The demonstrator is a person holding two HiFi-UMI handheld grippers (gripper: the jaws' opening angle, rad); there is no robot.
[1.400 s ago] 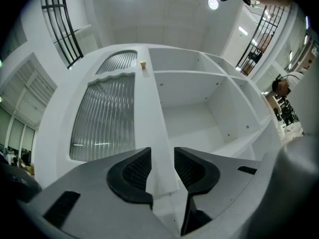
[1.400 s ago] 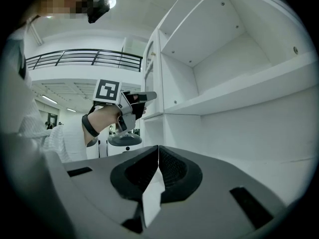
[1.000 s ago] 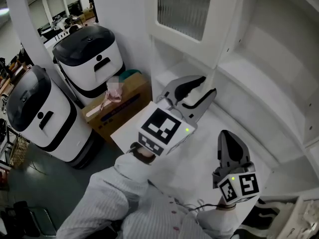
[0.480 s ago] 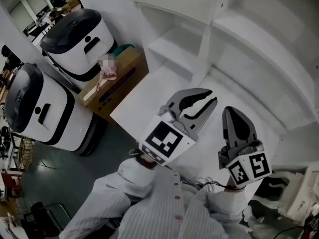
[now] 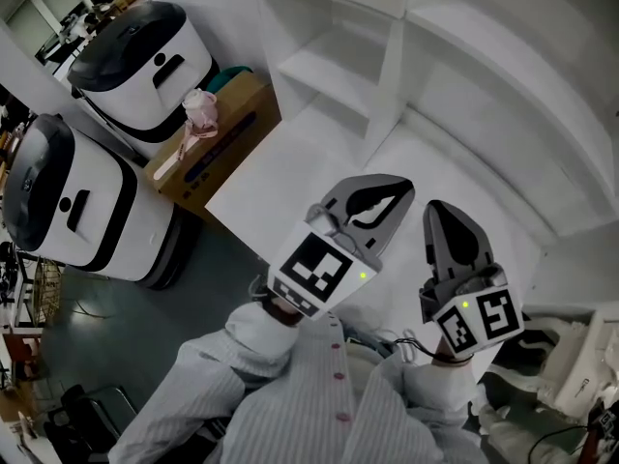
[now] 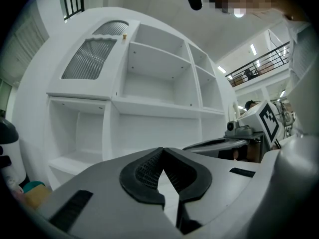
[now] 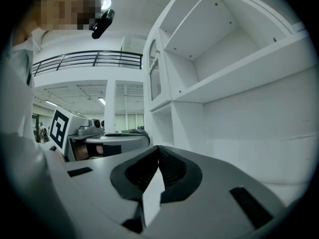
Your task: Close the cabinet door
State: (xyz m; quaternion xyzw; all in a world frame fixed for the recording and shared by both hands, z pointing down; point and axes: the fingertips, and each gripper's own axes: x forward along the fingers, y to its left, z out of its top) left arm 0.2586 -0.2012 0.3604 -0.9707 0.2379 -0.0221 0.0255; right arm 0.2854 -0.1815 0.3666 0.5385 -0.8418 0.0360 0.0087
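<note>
The cabinet door (image 6: 92, 59), white with an arched ribbed-glass pane and a small knob (image 6: 125, 35), lies flush over the upper left compartment of the white cabinet (image 6: 164, 106). It also shows edge-on as the door (image 7: 153, 76) in the right gripper view, and it is outside the head view. My left gripper (image 5: 398, 191) hangs well back from the cabinet. Its jaws have just been closing and now meet with nothing between them, as the left gripper (image 6: 162, 151) shows. My right gripper (image 5: 435, 213) is beside it, shut and empty, its tips meeting at the right gripper (image 7: 158, 148).
Open white shelves (image 5: 387, 75) fill the cabinet below and right of the door. Left of the cabinet stand two white-and-black machines (image 5: 145, 56) (image 5: 68, 201) and a cardboard box (image 5: 218, 124) with a pink object (image 5: 198, 109) on it. A low white ledge (image 5: 290, 177) lies under the grippers.
Both grippers have come down and back toward my body. The left jaws have gone from open to shut. The glass door has slid out of the top of the head view.
</note>
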